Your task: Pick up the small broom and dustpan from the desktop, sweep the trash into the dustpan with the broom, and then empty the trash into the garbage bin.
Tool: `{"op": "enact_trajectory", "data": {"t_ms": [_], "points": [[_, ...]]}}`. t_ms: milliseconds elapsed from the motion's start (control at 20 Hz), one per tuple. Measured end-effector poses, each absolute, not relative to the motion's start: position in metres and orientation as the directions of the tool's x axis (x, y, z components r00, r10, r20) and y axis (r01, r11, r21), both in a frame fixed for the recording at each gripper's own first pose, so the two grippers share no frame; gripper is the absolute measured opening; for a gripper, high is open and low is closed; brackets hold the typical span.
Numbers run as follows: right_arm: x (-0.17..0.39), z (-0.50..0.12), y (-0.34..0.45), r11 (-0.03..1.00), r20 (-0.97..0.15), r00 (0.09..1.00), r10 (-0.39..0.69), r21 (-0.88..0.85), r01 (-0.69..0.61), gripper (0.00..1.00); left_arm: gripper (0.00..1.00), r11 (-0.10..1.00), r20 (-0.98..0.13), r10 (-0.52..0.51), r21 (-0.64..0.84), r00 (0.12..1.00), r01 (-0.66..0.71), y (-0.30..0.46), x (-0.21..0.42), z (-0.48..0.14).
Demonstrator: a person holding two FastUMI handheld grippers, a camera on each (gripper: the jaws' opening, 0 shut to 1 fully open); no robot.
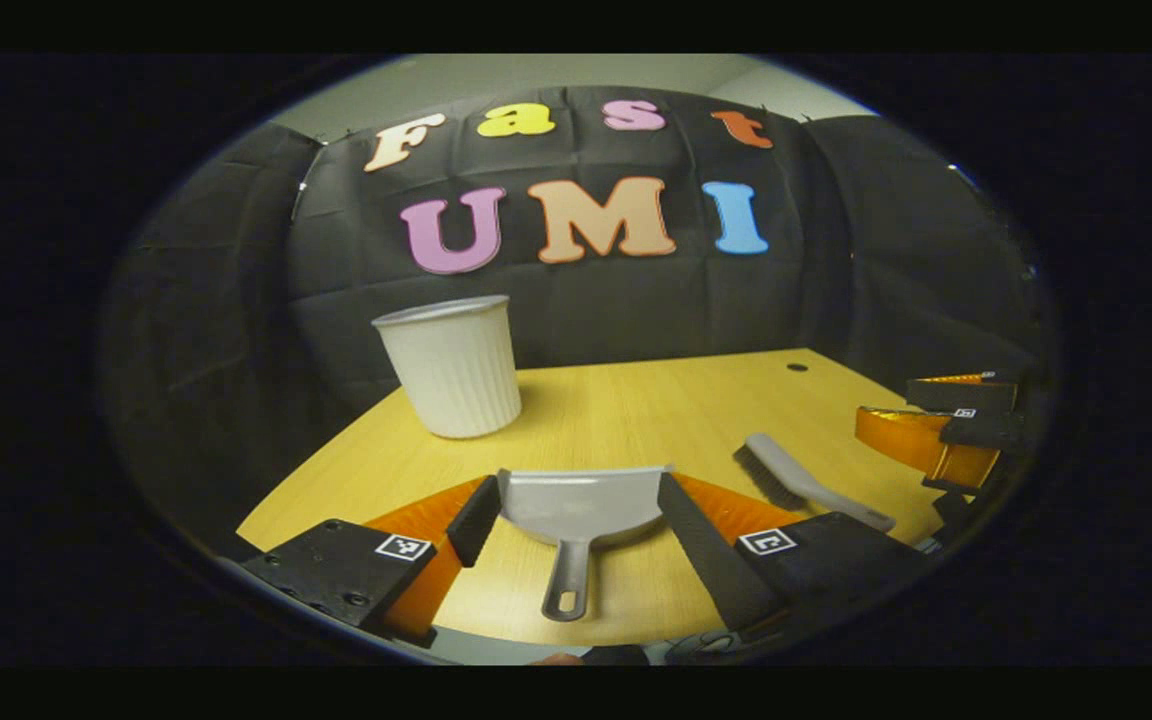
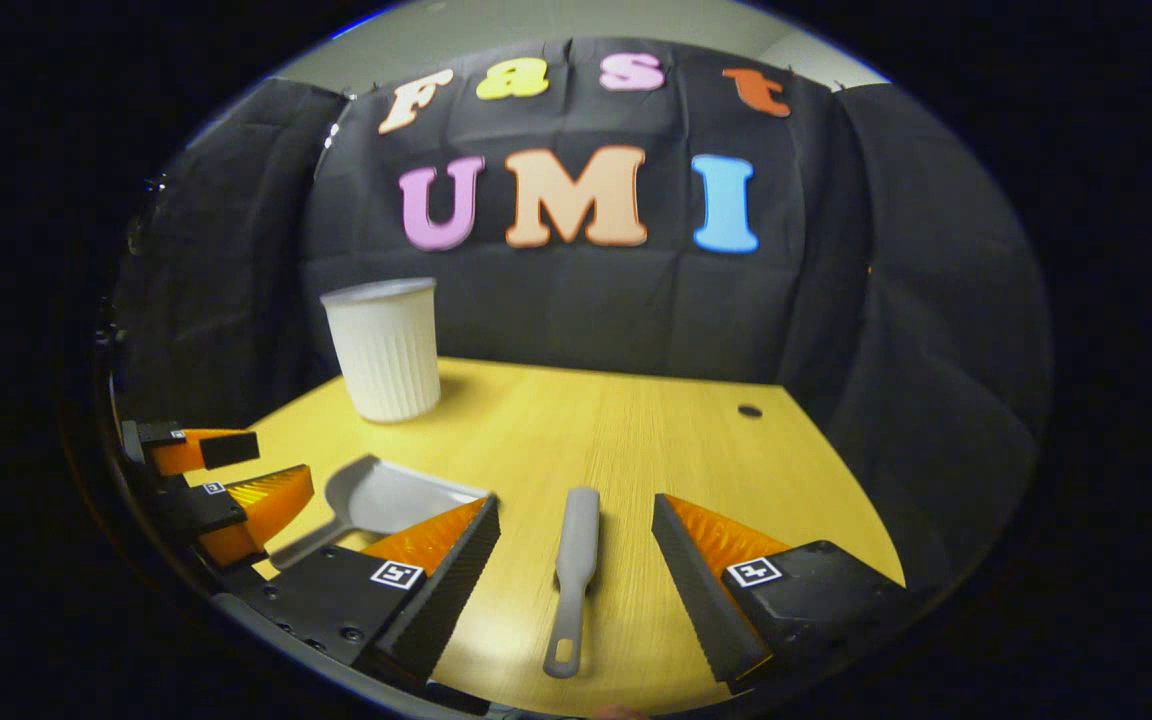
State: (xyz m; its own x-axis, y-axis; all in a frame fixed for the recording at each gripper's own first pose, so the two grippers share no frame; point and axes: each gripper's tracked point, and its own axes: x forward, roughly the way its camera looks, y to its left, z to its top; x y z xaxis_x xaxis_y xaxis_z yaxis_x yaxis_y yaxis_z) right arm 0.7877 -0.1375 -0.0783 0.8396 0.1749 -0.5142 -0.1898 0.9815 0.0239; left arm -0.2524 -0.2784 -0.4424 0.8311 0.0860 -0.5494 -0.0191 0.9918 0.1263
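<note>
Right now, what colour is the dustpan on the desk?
Plain light grey, handle included; the dustpan shows best in the left gripper view.

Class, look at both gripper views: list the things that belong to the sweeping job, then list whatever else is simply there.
Belongs to the job:
- dustpan, lying between the open left gripper fingers
- small broom, lying between the open right gripper fingers
- white ribbed garbage bin, upright at the back

Simply there:
- wooden desktop
- small dark hole in the desktop

No trash can be made out.
</note>
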Motion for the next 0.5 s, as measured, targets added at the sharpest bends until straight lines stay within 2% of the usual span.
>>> {"op": "enact_trajectory", "data": {"t_ms": [50,150,350,500], "points": [[0.792,-0.061,-0.14,0.98,-0.478,0.857,0.19,0.04,-0.194,0.93,0.96,0.989,-0.523,0.102,0.148,0.846,-0.028,-0.279,-0.25,-0.426],[0.793,-0.029,-0.146,0.979,-0.427,0.881,0.203,0.067,-0.193,0.93,0.95,0.985,-0.476,0.109,0.168,0.872,-0.032,-0.297,-0.257,-0.401],[0.784,0.025,-0.163,0.982,-0.339,0.922,0.186,0.09,-0.165,0.93,0.95,0.99,-0.378,0.052,0.138,0.924,0.001,-0.316,-0.241,-0.348],[0.784,0.049,-0.172,0.991,-0.297,0.946,0.133,0.057,-0.121,0.93,0.94,0.996,-0.307,-0.041,0.066,0.951,0.064,-0.336,-0.225,-0.322]]}}
